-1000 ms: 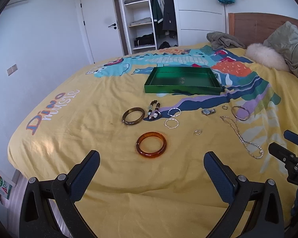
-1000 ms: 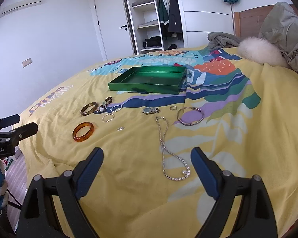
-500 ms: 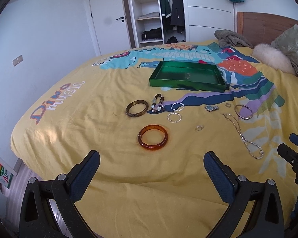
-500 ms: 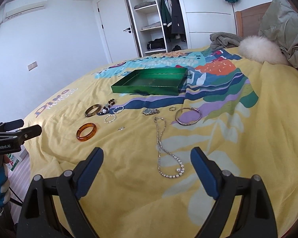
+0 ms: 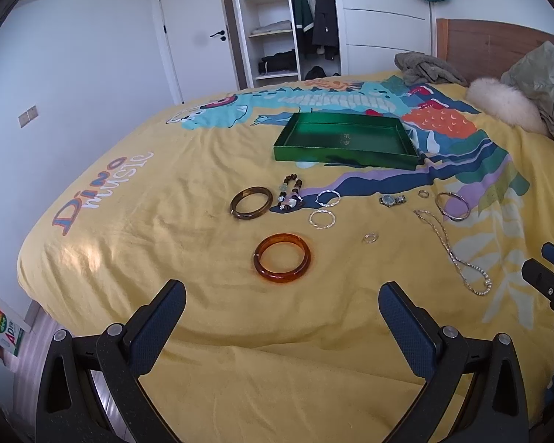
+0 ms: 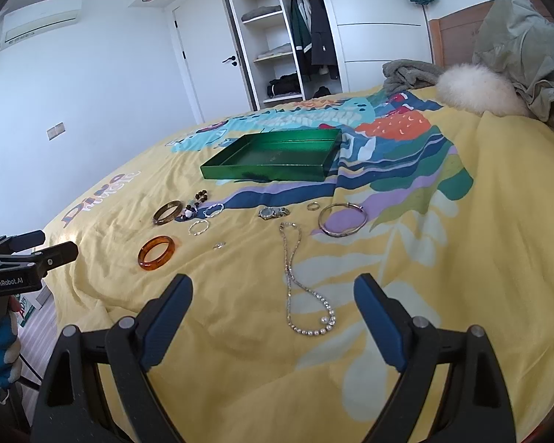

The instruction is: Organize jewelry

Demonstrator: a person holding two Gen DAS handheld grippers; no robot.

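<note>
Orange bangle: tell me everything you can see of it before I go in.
The orange bangle is a thick closed ring, amber and see-through, probably resin or plastic, glossy, with no clasp or visible damage. It lies flat on the yellow bedspread, touching nothing else, and is the piece nearest the open left gripper, just beyond its tips. The brown bangle and a thin silver hoop lie apart behind it.

left gripper [image 5: 282, 312]: fingers spread, empty | right gripper [image 6: 273, 308]: fingers spread, empty

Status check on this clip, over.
Left gripper, right gripper: jaws open, empty. Green tray empty; orange bangle, necklace on bedspread. Nothing blocking.
</note>
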